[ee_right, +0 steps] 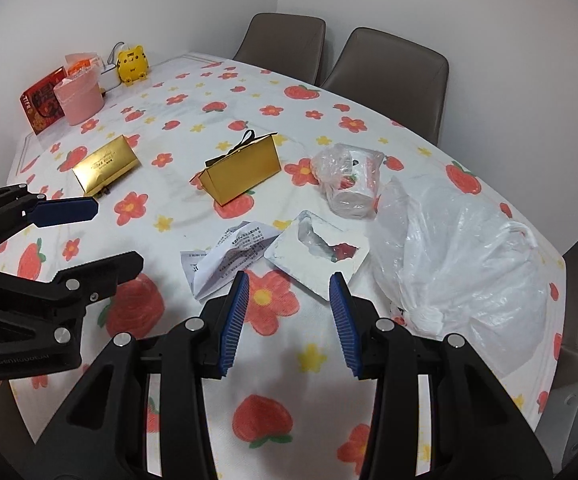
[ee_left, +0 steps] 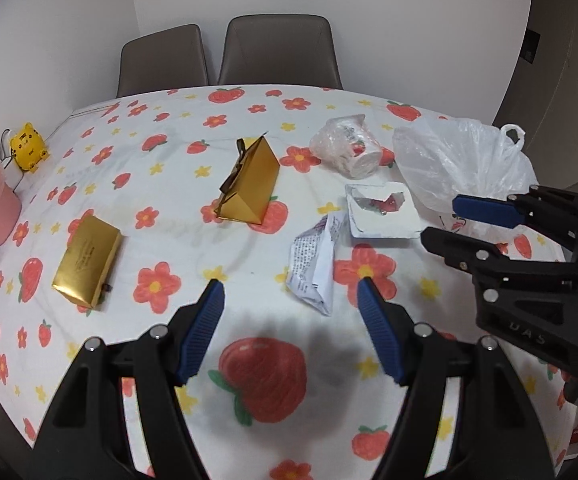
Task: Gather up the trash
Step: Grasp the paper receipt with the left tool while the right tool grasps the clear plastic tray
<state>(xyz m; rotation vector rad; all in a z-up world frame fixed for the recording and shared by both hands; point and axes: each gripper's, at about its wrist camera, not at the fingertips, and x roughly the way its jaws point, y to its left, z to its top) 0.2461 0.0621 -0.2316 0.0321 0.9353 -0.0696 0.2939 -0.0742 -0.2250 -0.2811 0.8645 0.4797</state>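
Observation:
A crumpled printed paper point(ee_left: 317, 264) point(ee_right: 229, 256) lies on the flowered tablecloth, beside a torn white tray lid point(ee_left: 383, 210) point(ee_right: 321, 252). A paper cup wrapped in clear plastic point(ee_left: 349, 146) point(ee_right: 349, 180) lies on its side behind them. A white plastic bag point(ee_left: 461, 164) point(ee_right: 461, 256) sits at the right. My left gripper point(ee_left: 291, 294) is open and empty above the cloth, just short of the paper. My right gripper point(ee_right: 289, 292) is open and empty, just in front of the lid; it also shows in the left wrist view point(ee_left: 445, 224).
A gold gift bag point(ee_left: 249, 180) point(ee_right: 245, 174) and a gold box point(ee_left: 87, 262) point(ee_right: 105, 164) lie mid-table. A pink tub point(ee_right: 79, 98), a red box point(ee_right: 43, 100) and a yellow tiger toy point(ee_right: 131, 64) stand at the far left. Two brown chairs point(ee_left: 277, 52) stand behind the table.

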